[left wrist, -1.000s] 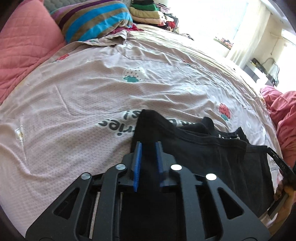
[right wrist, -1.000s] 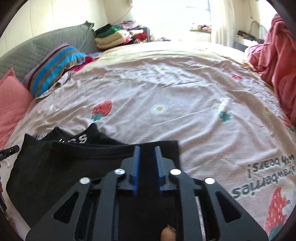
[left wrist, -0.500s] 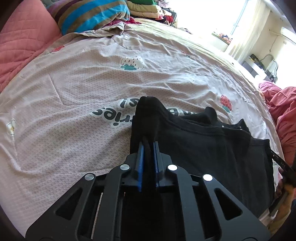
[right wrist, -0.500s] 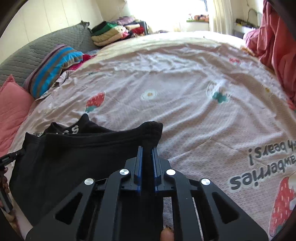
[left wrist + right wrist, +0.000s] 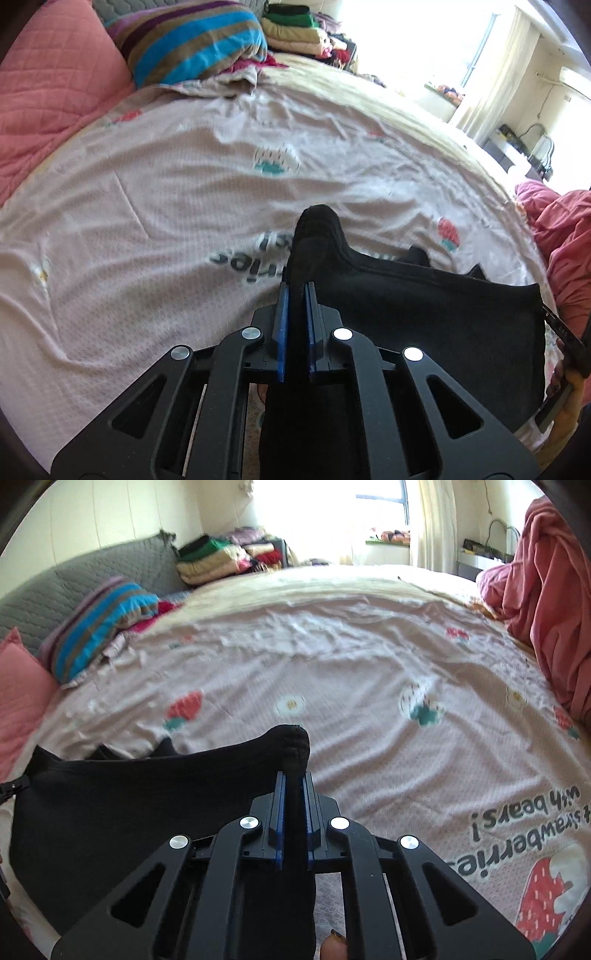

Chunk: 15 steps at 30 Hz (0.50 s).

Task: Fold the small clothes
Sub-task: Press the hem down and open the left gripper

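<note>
With my left gripper (image 5: 295,291) and right gripper (image 5: 293,779) each clenched on a near corner of the black garment (image 5: 424,314), its edge lifted off the strawberry-print bedsheet (image 5: 351,672), I judge the fold only begun, everything else left.

A: Hidden? Lower part of black garment (image 5: 424,332) behind left gripper (image 5: 295,291) frame, cut at btm edge. Print on bedsheet (image 5: 147,206) partly covered.

B: Other side: fingertip (image 5: 334,949) cut by btm edge. Far clothes pile (image 5: 218,557) too blurry.
</note>
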Available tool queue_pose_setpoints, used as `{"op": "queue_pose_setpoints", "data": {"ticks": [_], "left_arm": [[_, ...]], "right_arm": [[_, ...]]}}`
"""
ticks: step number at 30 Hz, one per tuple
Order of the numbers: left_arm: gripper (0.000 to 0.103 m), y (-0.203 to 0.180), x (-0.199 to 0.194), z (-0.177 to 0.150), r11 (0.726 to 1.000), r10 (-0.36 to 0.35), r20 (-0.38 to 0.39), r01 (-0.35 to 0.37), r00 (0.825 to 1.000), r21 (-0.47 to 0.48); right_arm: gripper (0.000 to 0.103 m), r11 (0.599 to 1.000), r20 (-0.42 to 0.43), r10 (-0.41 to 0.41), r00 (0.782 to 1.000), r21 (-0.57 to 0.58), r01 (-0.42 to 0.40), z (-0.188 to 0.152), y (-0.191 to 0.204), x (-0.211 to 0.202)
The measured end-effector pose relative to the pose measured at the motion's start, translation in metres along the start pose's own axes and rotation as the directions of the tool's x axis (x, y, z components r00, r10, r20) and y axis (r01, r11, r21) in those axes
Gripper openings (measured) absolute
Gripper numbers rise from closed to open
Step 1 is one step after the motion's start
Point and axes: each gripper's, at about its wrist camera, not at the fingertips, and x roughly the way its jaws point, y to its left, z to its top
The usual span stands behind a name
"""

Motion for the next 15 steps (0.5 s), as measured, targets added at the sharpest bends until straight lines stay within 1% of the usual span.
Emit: {"op": "queue_pose_setpoints", "data": {"ticks": [3,6,8,9,10,11,12,13,15], "left_arm": [[0.004,0.009,0.013,-0.011,1.000,-0.004,-0.035,0.003,0.999,-0.031],[0.006,0.012,0.013,-0.018,0.999,-0.003,-0.033,0.002,0.999,-0.038],[0.009,0.012,0.010,-0.020,0.999,-0.004,-0.029,0.003,1.000,-0.040],[0.010,0.012,0.009,-0.020,0.999,-0.005,-0.031,0.004,1.000,-0.039],[0.011,0.011,0.007,-0.021,0.999,-0.005,-0.032,0.004,0.999,-0.037],[0.012,0.011,0.004,-0.022,0.999,-0.005,-0.032,0.004,0.999,-0.033],[0.014,0.010,0.003,-0.023,1.000,-0.003,-0.033,0.002,0.999,-0.029],[0.015,0.009,0.000,-0.024,1.000,-0.003,-0.032,0.002,0.999,-0.024],[0.021,0.006,-0.005,-0.026,1.000,-0.006,-0.025,0.006,1.000,-0.017]], "right_arm": [[0.008,0.999,-0.035,-0.044,0.998,0.003,0.044,-0.010,-0.001,0.010],[0.010,0.995,-0.052,-0.097,0.994,-0.024,0.096,-0.017,0.002,0.015],[0.017,0.993,-0.048,-0.118,0.992,-0.027,0.117,-0.020,0.002,0.013],[0.019,0.992,-0.042,-0.126,0.991,-0.026,0.125,-0.021,0.002,0.010],[0.024,0.991,-0.031,-0.131,0.991,-0.024,0.131,-0.023,0.002,0.006],[0.035,0.991,-0.025,-0.136,0.990,-0.021,0.135,-0.023,0.003,0.003],[0.040,0.990,-0.002,-0.138,0.990,-0.013,0.138,-0.025,0.004,-0.005],[0.043,0.992,0.016,-0.123,0.992,-0.012,0.123,-0.027,0.006,-0.012],[0.050,0.994,0.038,-0.103,0.994,-0.025,0.104,-0.031,0.013,-0.023]]}}
